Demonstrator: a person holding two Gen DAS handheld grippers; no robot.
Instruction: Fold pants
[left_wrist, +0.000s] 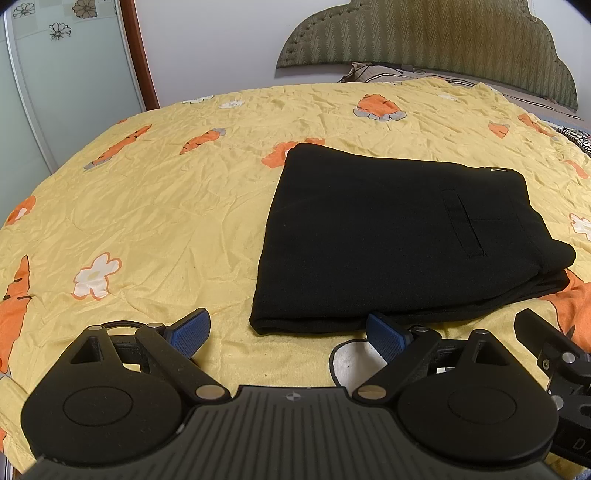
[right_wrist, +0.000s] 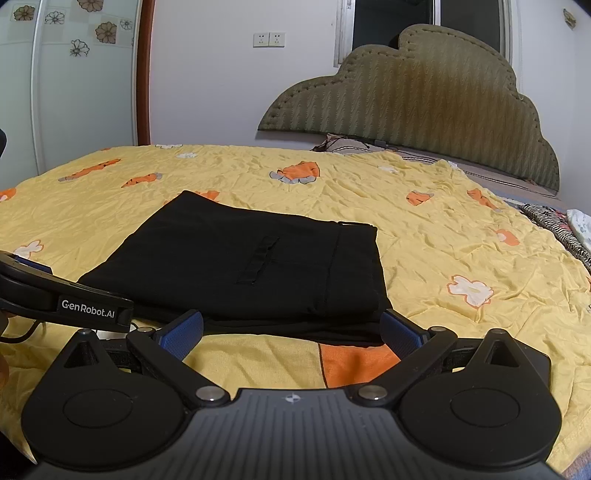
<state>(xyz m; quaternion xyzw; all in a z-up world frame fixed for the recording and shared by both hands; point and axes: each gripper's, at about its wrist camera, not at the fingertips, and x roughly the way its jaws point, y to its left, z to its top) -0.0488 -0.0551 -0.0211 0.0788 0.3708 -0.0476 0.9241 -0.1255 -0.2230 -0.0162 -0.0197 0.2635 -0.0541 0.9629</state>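
Between the spread fingers of the left gripper (left_wrist: 288, 334) and the equally wide right gripper (right_wrist: 291, 330), nothing is held. Just ahead, the black pants (left_wrist: 399, 236) lie as a compact folded stack on the yellow bedsheet (left_wrist: 166, 206). Folding looks finished; withdraw both straight back without snagging the near edge.

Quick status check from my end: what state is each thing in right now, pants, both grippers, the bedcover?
Black pants: folded into a compact rectangle, flat on the bed, back pocket facing up.
Left gripper: open, empty, just short of the pants' near edge.
Right gripper: open, empty, at the pants' near edge.
Yellow bedcover: spread out, wrinkled.
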